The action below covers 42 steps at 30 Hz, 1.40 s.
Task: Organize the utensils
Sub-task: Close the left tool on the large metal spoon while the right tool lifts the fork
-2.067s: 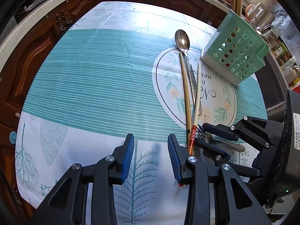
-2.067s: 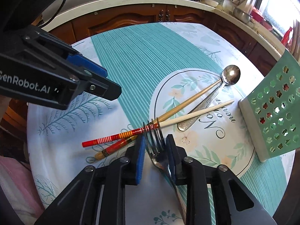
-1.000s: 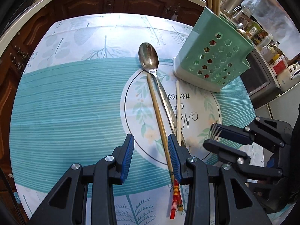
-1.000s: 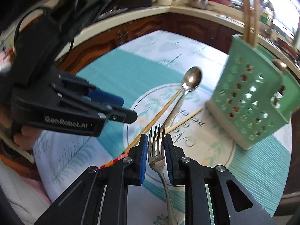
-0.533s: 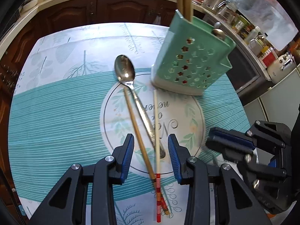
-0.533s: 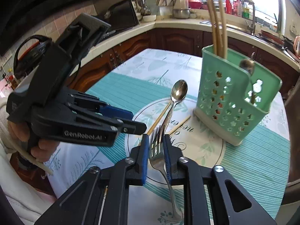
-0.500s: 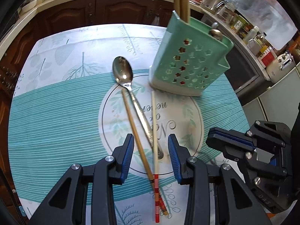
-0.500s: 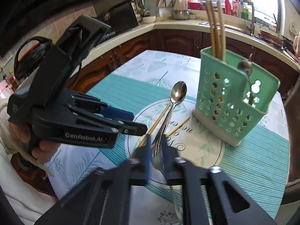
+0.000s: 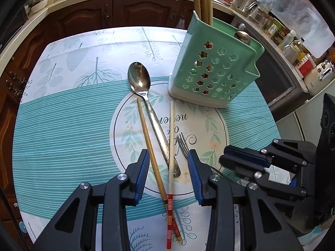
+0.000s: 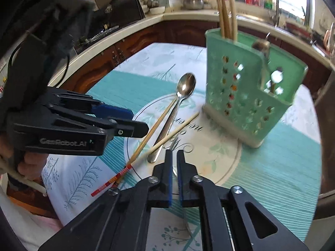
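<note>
Two chopsticks (image 9: 146, 131) and a spoon (image 9: 156, 123) are being straddled by the half-open left gripper (image 9: 168, 163), nothing gripped. Right gripper (image 10: 174, 156) jaws, narrow, have just been opening; the fork (image 9: 182, 144) is lying beneath, ungripped.

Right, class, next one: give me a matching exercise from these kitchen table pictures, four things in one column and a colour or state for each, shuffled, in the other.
Column one:
1. spoon
2. utensil holder
3. left gripper
4. pale chopstick

Column two:
A. red-striped at one end
B. jaws apart, gripping nothing
C. green, standing upright
D. shiny silver, lying flat

Pairs: 1-D, 2-C, 3-B, 4-A
</note>
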### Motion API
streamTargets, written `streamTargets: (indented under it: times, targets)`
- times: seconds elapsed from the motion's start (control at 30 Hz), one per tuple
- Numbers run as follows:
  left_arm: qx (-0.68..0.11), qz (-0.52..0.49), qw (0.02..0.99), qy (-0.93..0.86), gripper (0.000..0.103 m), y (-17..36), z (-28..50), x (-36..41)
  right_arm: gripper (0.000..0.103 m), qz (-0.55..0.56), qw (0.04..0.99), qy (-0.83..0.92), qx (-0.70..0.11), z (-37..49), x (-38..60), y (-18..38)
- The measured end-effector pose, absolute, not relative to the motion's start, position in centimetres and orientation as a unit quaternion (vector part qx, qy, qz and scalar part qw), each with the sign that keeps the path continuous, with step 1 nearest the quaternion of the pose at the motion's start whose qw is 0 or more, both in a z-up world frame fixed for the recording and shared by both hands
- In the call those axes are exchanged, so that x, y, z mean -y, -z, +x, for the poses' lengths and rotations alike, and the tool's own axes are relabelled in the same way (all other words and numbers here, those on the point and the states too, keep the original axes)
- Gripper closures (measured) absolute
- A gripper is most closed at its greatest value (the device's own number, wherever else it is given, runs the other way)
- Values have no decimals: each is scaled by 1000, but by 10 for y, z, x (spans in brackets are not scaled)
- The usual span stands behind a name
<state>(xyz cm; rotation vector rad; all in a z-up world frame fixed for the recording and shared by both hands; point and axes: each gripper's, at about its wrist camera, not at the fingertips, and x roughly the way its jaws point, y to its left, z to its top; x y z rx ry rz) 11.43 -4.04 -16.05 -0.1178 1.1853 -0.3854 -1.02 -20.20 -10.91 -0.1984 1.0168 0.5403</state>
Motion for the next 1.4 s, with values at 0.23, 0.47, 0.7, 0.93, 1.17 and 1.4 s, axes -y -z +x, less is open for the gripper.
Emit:
streamTargets:
  times: [0.23, 0.47, 0.7, 0.93, 1.17, 1.4]
  targets:
    - [-557, -66, 813, 157, 67, 164, 114, 32, 78, -113, 810, -270, -507, 7, 184, 139]
    - [-557, -75, 816, 137, 67, 164, 122, 19, 81, -151, 784, -267, -540, 30, 162, 161]
    - [-564, -74, 811, 140, 65, 166, 142, 15, 99, -167, 758, -258, -575, 45, 157, 177]
    - [-565, -76, 805, 167, 53, 176, 185, 9, 100, -64, 768, -247, -588, 53, 189, 167]
    - [-562, -114, 793, 203, 53, 200, 245, -3, 100, -6, 784, -233, -575, 49, 218, 155]
    - [-551, -119, 784, 260, 53, 221, 283, -2, 100, 38, 795, -215, -566, 52, 231, 154]
